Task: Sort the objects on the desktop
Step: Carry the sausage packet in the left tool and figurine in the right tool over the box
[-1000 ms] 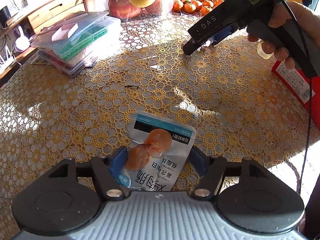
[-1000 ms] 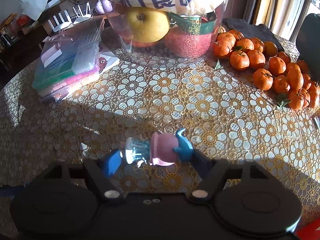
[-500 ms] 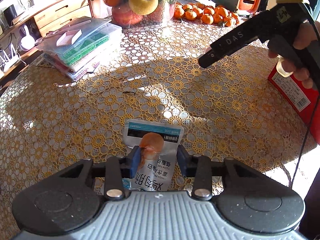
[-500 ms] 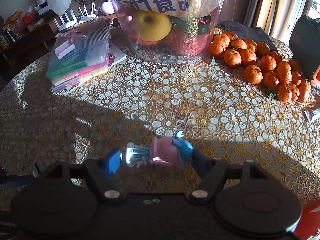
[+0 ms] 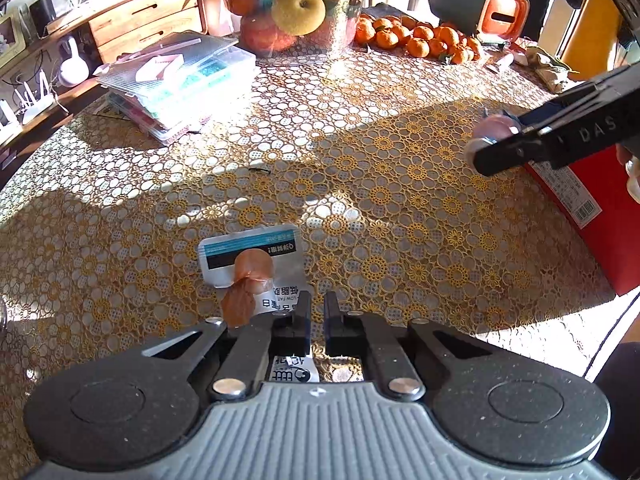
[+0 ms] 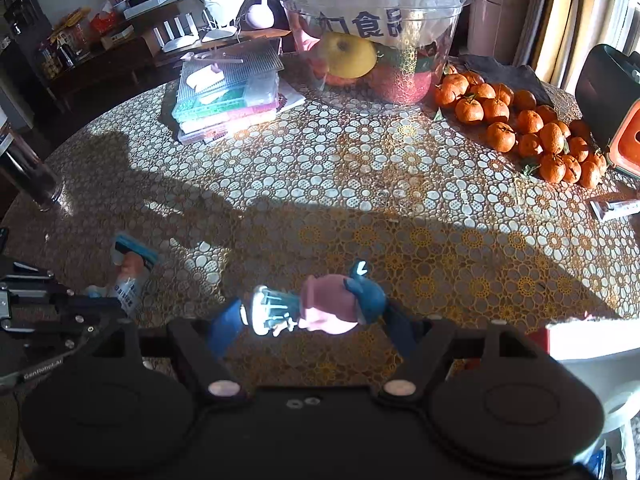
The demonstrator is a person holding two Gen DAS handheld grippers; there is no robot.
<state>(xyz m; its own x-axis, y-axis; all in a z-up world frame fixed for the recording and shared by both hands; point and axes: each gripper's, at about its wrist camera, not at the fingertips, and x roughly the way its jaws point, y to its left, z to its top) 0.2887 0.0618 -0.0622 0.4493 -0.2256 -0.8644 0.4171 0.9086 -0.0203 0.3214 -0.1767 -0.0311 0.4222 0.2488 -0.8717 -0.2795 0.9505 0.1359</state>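
A white snack packet [image 5: 248,264] with a blue strip and an orange picture hangs crumpled just over the lace tablecloth [image 5: 400,200]. My left gripper [image 5: 317,312] is shut, pinching the packet's near right edge, and most of the packet sticks out to the left of the fingers. From the right wrist view the packet [image 6: 132,276] tilts up beside the left gripper [image 6: 108,312]. My right gripper [image 6: 312,316] is shut on a small pink and blue toy figure [image 6: 340,304] with a clear end, held sideways above the table. In the left wrist view, the right gripper [image 5: 492,148] is at the right, with the toy [image 5: 494,128] at its tip.
A stack of clear plastic boxes [image 5: 180,80] sits at the far left. A clear fruit bowl [image 6: 372,60] stands at the back, with a heap of mandarins [image 6: 520,132] to its right. A red box [image 5: 592,216] lies at the right edge. A dark glass [image 6: 28,176] stands left.
The left jaws closed in on the packet, which crumpled and shifted left. Both hands rose, so more of the table shows. The right gripper carried the toy toward the right.
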